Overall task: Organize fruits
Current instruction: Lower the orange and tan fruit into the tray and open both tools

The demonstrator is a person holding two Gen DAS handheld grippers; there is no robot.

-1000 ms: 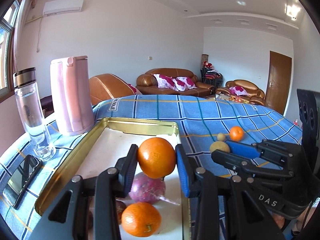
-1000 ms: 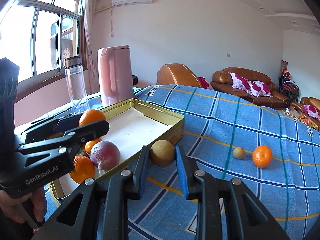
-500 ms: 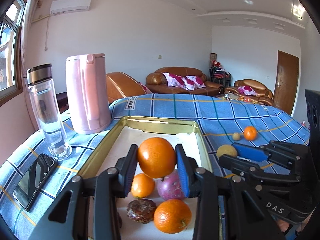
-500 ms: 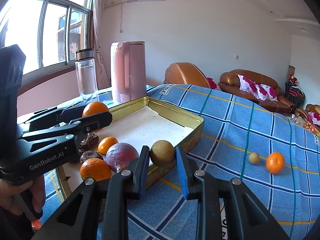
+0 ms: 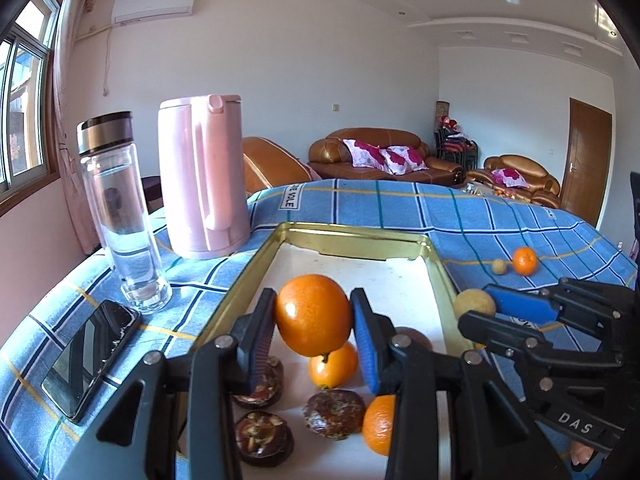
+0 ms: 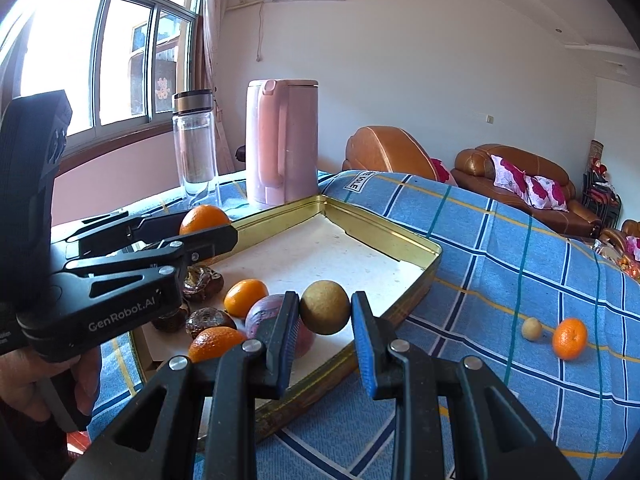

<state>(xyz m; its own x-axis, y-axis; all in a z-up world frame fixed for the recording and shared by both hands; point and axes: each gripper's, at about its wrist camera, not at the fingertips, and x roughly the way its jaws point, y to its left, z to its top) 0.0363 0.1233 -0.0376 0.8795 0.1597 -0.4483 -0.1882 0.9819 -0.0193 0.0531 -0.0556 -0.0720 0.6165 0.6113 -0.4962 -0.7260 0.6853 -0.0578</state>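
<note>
The left gripper [image 5: 313, 322] is clamped on a large orange [image 5: 313, 314], its two pads pressing the fruit's sides; the orange is round, so it has no real long axis, and a small stem nub shows at its underside, pointing down; it sits out at the fingertips, held in the air above the gold tin tray [image 5: 352, 238]. The right gripper [image 6: 325, 322] is clamped on a brown round fruit [image 6: 324, 307], likewise caught between the very tips of the pads, hanging above the tray's near-right rim [image 6: 404, 240]; no stem or end can be made out on it.

Below the left gripper, on the tray's white floor, lie a smaller orange [image 5: 334, 366], another orange [image 5: 379, 424] partly hidden by the finger, and several dark brown wrinkled fruits [image 5: 334, 414]; a purplish fruit [image 6: 264, 316] shows in the right wrist view, just behind that gripper's left finger.

Each gripper appears in the other's view: the right one's body reads "DAS" [image 5: 576, 422]; the left one's reads "GenRobot.AI" [image 6: 120, 314], with a hand [image 6: 36, 380] around its grip.

Outside the tray, well apart to the right on the blue checked cloth [image 6: 520, 272], a small orange [image 6: 569, 338] lies just beside a small tan fruit [image 6: 531, 328]; the cloth carries a label whose letters seem to read "SOLE" [image 5: 289, 196], partly folded. Left of the tray stand a pink kettle [image 5: 200, 176] and a clear bottle [image 5: 120, 212]; a phone [image 5: 90, 356] lies flat.
</note>
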